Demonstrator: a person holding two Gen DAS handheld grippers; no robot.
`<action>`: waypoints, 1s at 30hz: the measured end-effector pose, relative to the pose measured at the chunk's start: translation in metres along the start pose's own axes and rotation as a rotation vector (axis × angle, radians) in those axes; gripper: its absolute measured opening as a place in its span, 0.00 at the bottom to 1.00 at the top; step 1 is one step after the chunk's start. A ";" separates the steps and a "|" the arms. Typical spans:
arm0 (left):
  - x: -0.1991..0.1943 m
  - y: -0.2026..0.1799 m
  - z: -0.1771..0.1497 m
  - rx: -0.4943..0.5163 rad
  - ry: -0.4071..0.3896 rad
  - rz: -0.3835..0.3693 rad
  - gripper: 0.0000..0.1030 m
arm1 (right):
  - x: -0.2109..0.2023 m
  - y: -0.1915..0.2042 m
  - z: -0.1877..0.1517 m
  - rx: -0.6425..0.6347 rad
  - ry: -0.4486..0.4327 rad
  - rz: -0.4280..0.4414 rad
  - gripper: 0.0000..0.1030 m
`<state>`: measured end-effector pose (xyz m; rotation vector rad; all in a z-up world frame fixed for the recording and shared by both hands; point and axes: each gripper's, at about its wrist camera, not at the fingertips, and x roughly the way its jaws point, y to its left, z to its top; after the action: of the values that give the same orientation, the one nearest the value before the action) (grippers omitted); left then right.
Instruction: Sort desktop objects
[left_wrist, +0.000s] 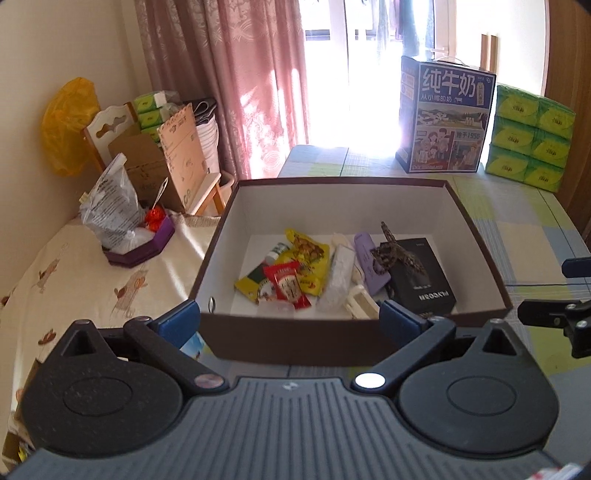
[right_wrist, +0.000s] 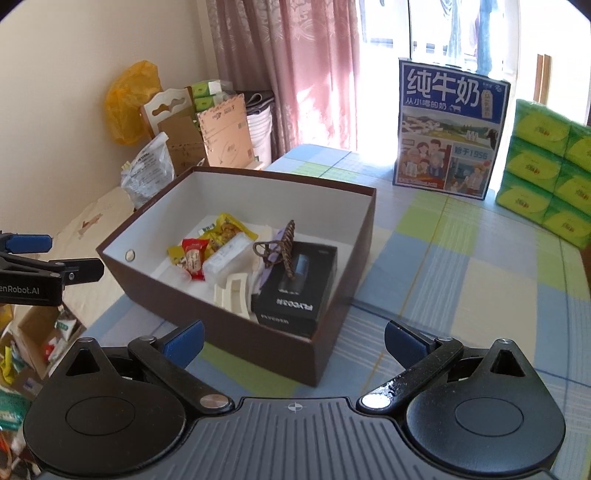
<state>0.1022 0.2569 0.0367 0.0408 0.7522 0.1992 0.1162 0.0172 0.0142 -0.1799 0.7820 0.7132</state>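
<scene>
Checked tablecloth (right_wrist: 461, 258) carries brown box (right_wrist: 258, 343) w/ snacks and black carton (right_wrist: 295, 291) inside; my left tongs (left_wrist: 291, 317) and right tongs (right_wrist: 295, 339) both released, empty.

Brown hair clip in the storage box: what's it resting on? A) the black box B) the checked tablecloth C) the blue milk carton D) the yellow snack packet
A: the brown hair clip sits on top of the black box inside the brown storage box.
</scene>
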 end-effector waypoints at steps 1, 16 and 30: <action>-0.003 -0.003 -0.002 -0.005 0.002 0.002 0.99 | -0.004 -0.001 -0.003 -0.007 0.000 0.002 0.98; -0.050 -0.064 -0.034 -0.038 0.051 -0.009 0.99 | -0.058 -0.034 -0.049 -0.029 0.031 0.019 0.98; -0.077 -0.119 -0.051 -0.043 0.063 -0.001 0.99 | -0.092 -0.082 -0.088 -0.040 0.054 -0.025 0.98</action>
<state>0.0326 0.1239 0.0384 -0.0062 0.8108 0.2168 0.0734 -0.1279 0.0078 -0.2461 0.8156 0.7029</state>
